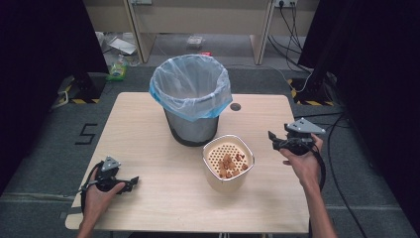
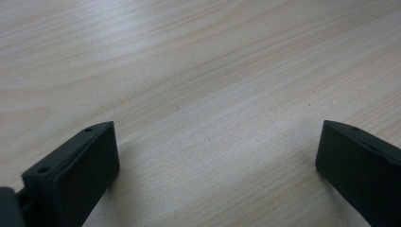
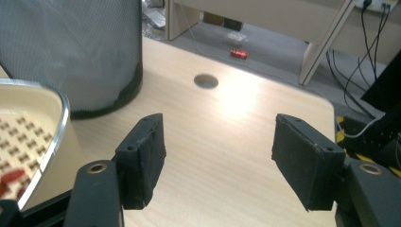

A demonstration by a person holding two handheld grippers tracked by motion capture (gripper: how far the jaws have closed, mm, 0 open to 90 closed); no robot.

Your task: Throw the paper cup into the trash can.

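Both claws spread, empty: left gripper (image 1: pixel 130 184) near desk's front-left corner, right gripper (image 1: pixel 273 138) by right edge. Strainer bowl (image 1: pixel 228 166), scraps (image 1: pixel 229 163) inside, sits centre-front, just before lined bin (image 1: pixel 191 99). Judged: nothing grasped, emptying not started

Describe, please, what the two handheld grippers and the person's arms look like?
Both grippers are black, each topped by a grey three-cornered plate and trailing a black cable. The left claw and right claw have two blocky black jaws with small screw holes. The forearms are bare, with no sleeves visible.
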